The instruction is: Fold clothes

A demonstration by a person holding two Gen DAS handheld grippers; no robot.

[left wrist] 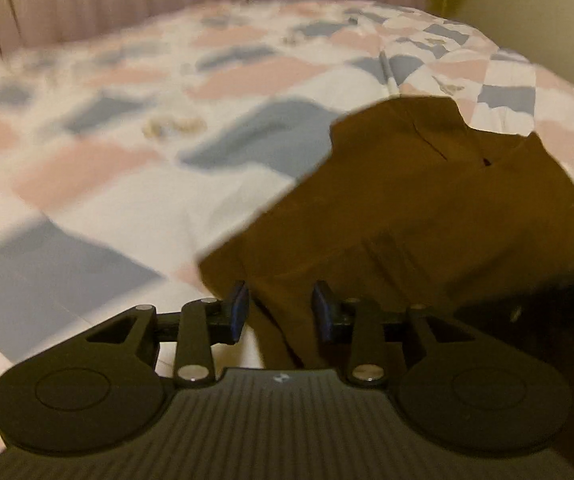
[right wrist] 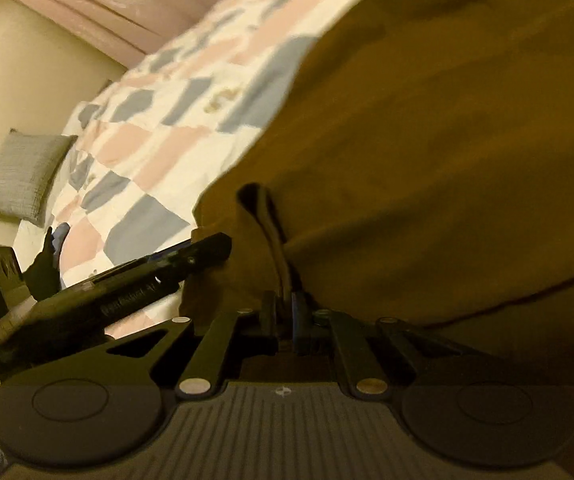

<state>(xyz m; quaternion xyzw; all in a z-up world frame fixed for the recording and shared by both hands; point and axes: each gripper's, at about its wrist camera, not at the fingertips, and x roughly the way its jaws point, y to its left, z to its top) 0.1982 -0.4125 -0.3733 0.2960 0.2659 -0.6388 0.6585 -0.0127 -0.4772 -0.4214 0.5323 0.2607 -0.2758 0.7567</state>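
Your right claw (right wrist: 286,312) is pinching a bunched edge of the brown garment (right wrist: 427,140), keeping it up off the patchwork quilt (right wrist: 143,136). Left claw (left wrist: 281,308) is spread, cloth between its fingers, unpinched; looks placed to catch a second edge.

Seemingly a home bedroom; a patchwork quilt (left wrist: 135,128) covers the bed, curtains (left wrist: 107,0) behind.
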